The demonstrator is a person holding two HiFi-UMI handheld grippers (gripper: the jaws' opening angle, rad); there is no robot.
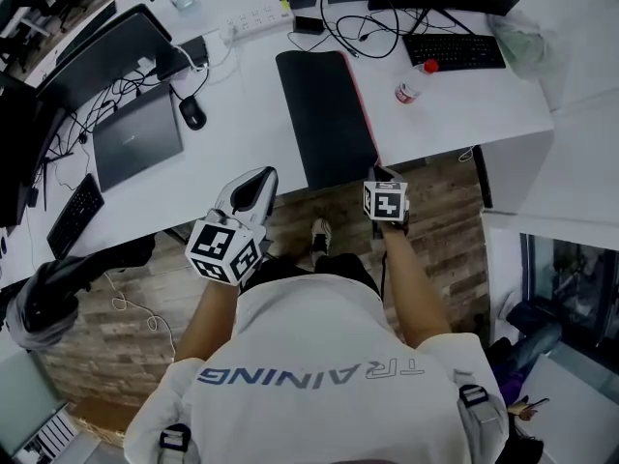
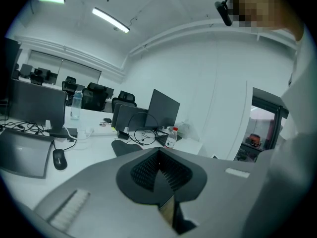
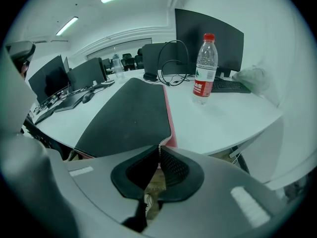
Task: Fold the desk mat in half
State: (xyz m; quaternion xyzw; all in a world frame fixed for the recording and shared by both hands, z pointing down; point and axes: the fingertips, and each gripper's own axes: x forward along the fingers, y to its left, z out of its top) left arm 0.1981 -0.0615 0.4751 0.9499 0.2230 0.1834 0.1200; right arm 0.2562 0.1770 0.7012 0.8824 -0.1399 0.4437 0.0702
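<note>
Both left tongs (image 1: 261, 176) and right tongs (image 1: 380, 172) hang pinched closed, empty, at 6 o'clock of the desk mat (image 1: 324, 114), apparently folded already.

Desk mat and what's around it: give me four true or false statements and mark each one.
1. The desk mat lies on the white desk. True.
2. The water bottle lies on the mat. False: it stands upright on the desk, right of the mat and apart from it.
3. The left gripper has its jaws together, nothing between them. True.
4. The mouse sits on the mat. False: it sits on the desk left of the mat, beside the laptop.
</note>
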